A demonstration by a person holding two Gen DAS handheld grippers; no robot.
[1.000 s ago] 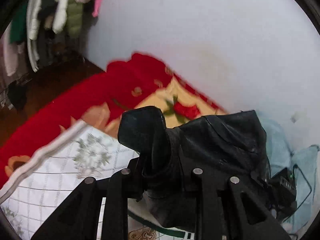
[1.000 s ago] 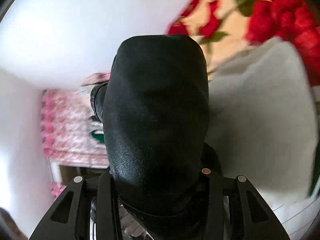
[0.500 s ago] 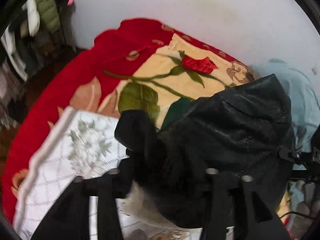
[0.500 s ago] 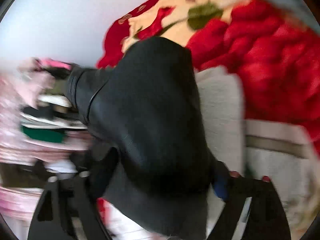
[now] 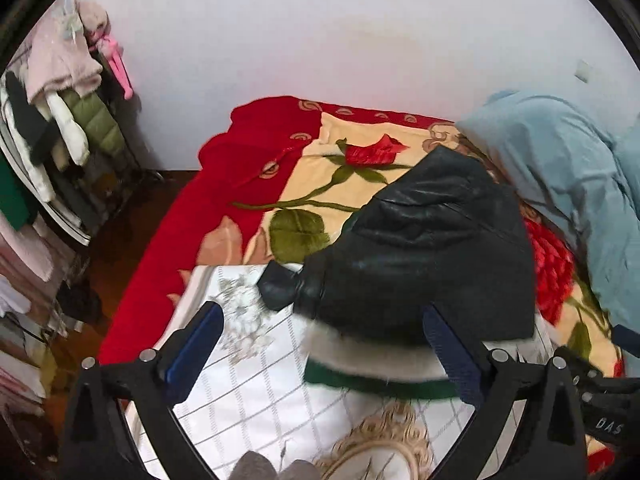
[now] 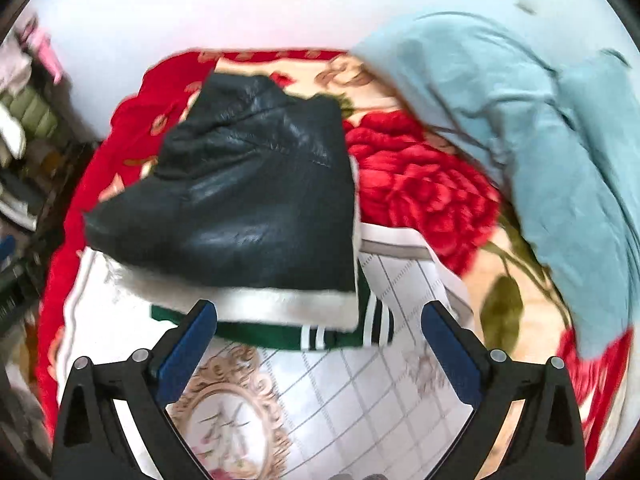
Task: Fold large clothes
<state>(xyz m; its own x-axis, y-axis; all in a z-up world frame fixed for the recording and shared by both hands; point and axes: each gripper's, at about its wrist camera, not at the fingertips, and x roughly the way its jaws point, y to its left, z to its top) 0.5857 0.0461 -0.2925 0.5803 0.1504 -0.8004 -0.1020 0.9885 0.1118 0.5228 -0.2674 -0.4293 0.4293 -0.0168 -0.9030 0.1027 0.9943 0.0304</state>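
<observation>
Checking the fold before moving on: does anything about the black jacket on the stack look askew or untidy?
Yes. The black leather jacket sits skewed on the green garment. In the left wrist view a sleeve end pokes out to the left, and the white fleecy lining shows along the front edge.

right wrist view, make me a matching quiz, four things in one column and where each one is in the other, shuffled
Things:
1. black leather jacket
2. green striped garment
3. light blue garment
4. white grid cloth

Places:
a. heaped at the right by the wall
b. top of the folded stack
c. spread on the red rose blanket, under the stack
d. bottom of the stack, below the white fleecy layer

Pairs: 1-b, 2-d, 3-a, 4-c
</observation>
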